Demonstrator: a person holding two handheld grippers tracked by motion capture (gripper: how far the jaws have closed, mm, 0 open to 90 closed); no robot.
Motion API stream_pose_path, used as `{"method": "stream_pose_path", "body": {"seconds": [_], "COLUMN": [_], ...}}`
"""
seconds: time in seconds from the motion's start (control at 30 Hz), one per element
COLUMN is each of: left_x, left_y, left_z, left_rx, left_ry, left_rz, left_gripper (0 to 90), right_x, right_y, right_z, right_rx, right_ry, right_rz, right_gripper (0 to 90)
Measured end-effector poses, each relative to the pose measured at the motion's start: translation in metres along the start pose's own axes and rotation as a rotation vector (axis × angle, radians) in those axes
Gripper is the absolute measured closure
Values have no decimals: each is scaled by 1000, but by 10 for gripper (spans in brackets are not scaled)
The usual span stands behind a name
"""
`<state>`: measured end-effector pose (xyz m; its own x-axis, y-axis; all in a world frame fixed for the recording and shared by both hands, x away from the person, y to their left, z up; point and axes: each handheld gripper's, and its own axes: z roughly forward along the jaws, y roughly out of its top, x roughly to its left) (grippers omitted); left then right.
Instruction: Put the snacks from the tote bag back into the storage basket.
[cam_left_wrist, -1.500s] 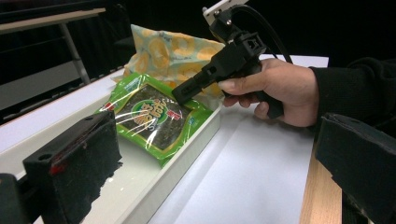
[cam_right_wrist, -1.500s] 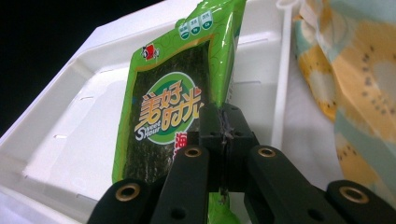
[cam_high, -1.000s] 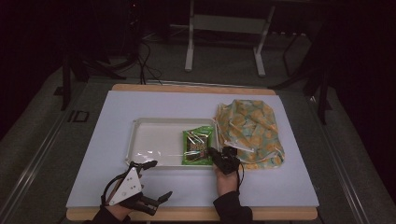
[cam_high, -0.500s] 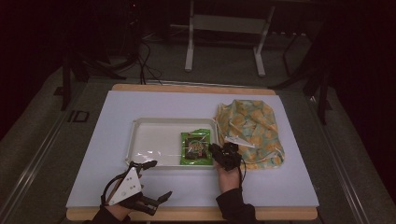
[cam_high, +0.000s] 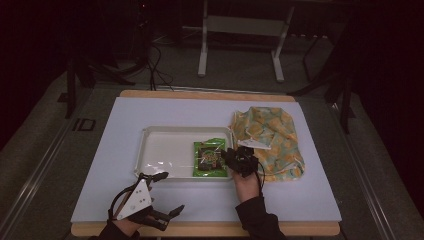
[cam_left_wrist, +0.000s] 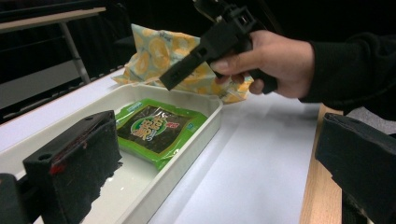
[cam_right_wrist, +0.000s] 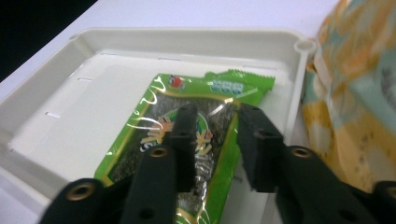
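Green snack packet (cam_right_wrist: 196, 140), lower centre, lies flat at the white tray's (cam_high: 165, 150) right end. Right gripper (cam_right_wrist: 215, 140) hovers above, jaws parted, empty. Probably light, crinkly, slippery: pinch a sealed edge.

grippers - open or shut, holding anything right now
Left gripper: open, holding nothing, low over the table's near edge.
Right gripper: open, holding nothing, above the green packet in the white tray.

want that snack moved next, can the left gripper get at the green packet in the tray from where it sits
Probably yes. The left gripper is open at the table's near edge, and the green packet lies flat in the white tray with only the low rim between. The right gripper hovering by the packet could crowd it.
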<state>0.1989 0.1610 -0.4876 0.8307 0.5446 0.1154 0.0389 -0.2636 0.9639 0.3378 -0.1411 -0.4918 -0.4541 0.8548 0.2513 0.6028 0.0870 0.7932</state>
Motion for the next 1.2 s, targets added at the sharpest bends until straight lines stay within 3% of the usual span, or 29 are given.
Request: {"method": "stream_pose_path", "body": {"seconds": [0.17, 0.27, 0.33, 0.67, 0.73, 0.87, 1.2], "left_x": [0, 0, 0, 1, 1, 0, 0], "left_y": [0, 0, 0, 0, 0, 0, 0], "left_z": [0, 1, 1, 0, 0, 0, 1], "left_rx": [2, 3, 4, 5, 5, 5, 9], "left_ry": [-1, -2, -4, -2, -3, -3, -4], "left_rz": [1, 0, -1, -2, -2, -3, -2], "left_gripper": [4, 4, 4, 4, 4, 4, 4], "right_x": [-1, -2, -3, -9, -10, -15, -45], "right_y": [19, 25, 33, 52, 54, 56, 59], "right_z": [-6, -8, -12, -22, -24, -29, -55], "right_rx": [6, 7, 7, -2, -3, -9, -54], "right_ry": [0, 2, 17, 81, 77, 84, 23], "right_rz": [-56, -71, -105, -135, -167, -171, -192], "right_gripper": [486, 441, 403, 208, 161, 159, 163]}}
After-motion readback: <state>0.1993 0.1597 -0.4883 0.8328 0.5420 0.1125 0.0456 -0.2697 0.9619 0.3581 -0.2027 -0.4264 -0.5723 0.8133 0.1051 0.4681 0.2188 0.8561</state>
